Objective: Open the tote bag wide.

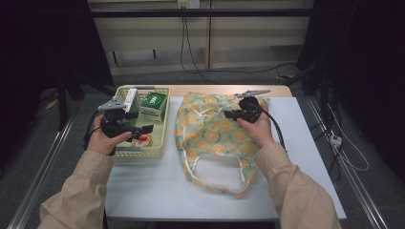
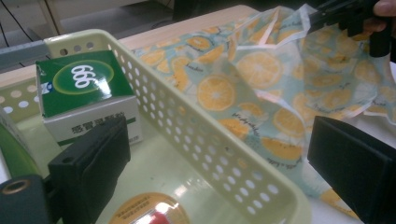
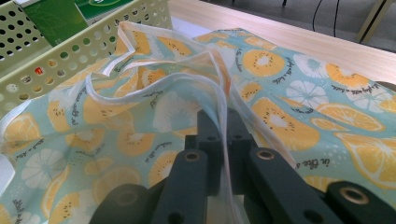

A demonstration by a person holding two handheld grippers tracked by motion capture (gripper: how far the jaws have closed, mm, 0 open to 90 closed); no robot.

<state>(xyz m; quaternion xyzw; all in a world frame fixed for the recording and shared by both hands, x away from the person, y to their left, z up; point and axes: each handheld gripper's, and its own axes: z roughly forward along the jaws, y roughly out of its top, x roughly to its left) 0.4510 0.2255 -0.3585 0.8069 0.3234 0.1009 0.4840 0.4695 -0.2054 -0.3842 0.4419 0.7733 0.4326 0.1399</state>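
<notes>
Fruit-printed thin fabric bag (image 1: 210,131) lies crumpled on the white table (image 1: 296,157), just beside the pale green perforated plastic basket (image 1: 160,138). From above, the right gripper (image 1: 228,113) sits at its top edge; the left gripper (image 1: 145,130) hovers over the basket. The left gripper view shows jaws spread wide astride the basket wall, near a glossy green-and-white carton (image 2: 88,95). The right gripper view shows jaws clenched on the bag's white-hemmed rim (image 3: 223,135).
</notes>
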